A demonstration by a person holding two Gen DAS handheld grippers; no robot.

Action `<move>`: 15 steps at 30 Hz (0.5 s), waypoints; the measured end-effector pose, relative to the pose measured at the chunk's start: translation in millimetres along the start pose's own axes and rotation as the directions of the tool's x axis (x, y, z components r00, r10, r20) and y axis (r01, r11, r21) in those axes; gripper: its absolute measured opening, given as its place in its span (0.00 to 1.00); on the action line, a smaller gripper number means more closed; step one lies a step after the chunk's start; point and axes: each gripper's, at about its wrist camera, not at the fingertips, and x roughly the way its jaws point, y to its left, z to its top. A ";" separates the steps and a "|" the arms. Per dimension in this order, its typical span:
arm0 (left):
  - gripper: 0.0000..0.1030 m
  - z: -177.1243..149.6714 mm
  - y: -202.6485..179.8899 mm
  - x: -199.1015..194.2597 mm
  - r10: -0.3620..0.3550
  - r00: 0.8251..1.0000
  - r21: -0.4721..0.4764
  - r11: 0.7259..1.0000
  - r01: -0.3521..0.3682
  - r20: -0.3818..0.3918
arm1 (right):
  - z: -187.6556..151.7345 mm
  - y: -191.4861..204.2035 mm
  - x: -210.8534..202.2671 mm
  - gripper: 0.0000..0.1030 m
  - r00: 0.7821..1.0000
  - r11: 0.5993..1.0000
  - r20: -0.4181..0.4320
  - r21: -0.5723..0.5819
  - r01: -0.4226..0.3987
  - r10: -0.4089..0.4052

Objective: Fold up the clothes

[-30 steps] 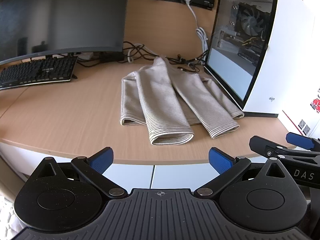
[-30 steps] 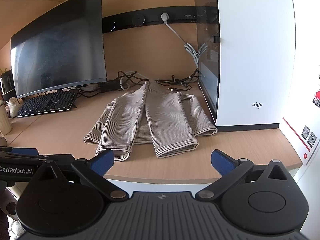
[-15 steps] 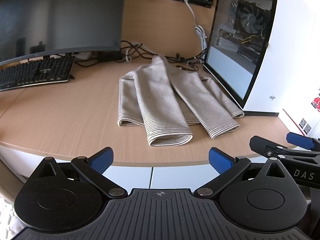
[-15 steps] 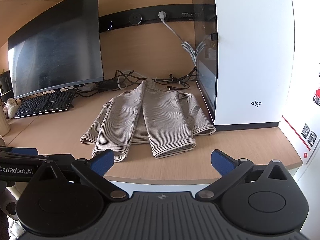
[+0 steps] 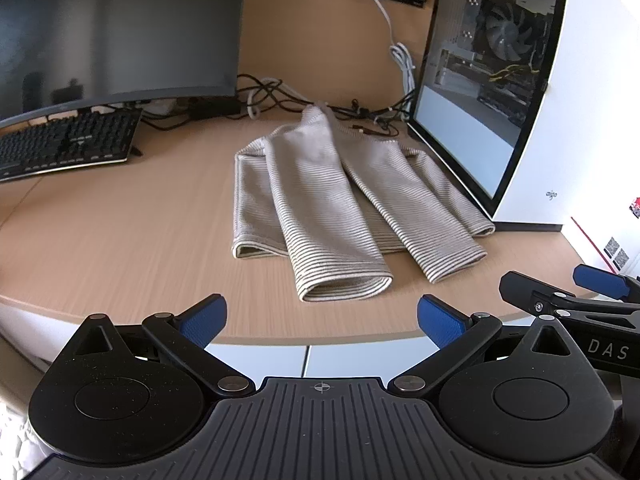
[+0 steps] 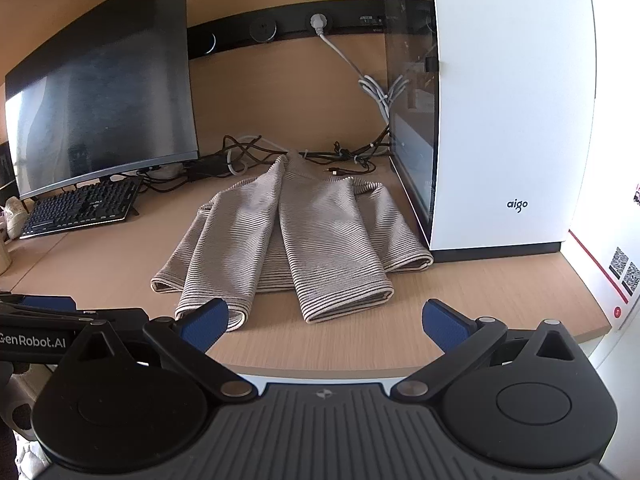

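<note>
A beige striped sweater [image 5: 340, 200] [image 6: 304, 232] lies flat on the wooden desk [image 5: 120, 232] [image 6: 360, 340], both sleeves folded over its front with the cuffs toward me. My left gripper [image 5: 320, 318] hovers at the desk's front edge, just short of the left cuff, open with nothing between its blue pads. My right gripper [image 6: 326, 320] is open too, level with the front edge and close to the cuffs. The right gripper's tips [image 5: 560, 292] show at the right of the left wrist view. The left gripper's body [image 6: 48, 324] shows at the left of the right wrist view.
A white PC case [image 5: 540, 100] [image 6: 512, 120] stands right beside the sweater. A curved monitor [image 5: 112, 28] [image 6: 100, 112] and a black keyboard [image 5: 64, 144] [image 6: 80, 208] sit at the left. Tangled cables [image 5: 280, 96] lie behind the collar against the back wall.
Both grippers have edged forward toward the desk, so the sweater looks slightly nearer. Both stay open and the sweater has not moved.
</note>
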 end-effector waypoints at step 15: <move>1.00 50.8 43.8 45.2 -0.131 0.983 0.006 0.991 0.133 -0.125 | 28.9 27.3 48.3 1.00 0.997 0.995 -0.070 0.082 0.050 -0.044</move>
